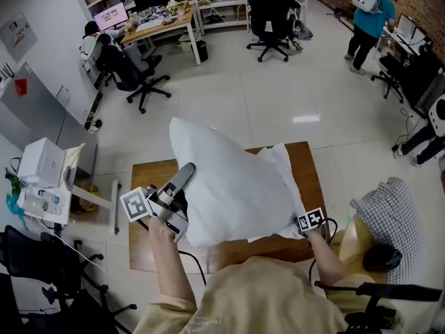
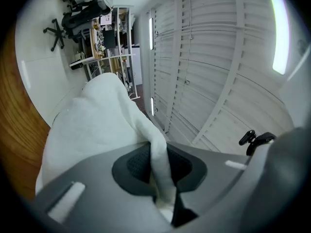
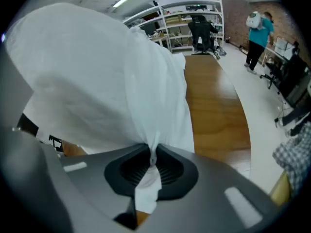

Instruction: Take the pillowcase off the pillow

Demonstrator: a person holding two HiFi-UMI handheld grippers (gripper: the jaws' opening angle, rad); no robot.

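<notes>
Two folds of the pillowcase (image 1: 229,186) are pinched tight by the left gripper (image 2: 158,165) and right gripper (image 3: 151,160) (whose jaws are hidden under it from above). It is held over the table (image 1: 149,176).

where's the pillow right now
The pillow is at the centre of the head view, over the table, the left gripper shut on its left side and the right gripper on its lower right corner.
</notes>
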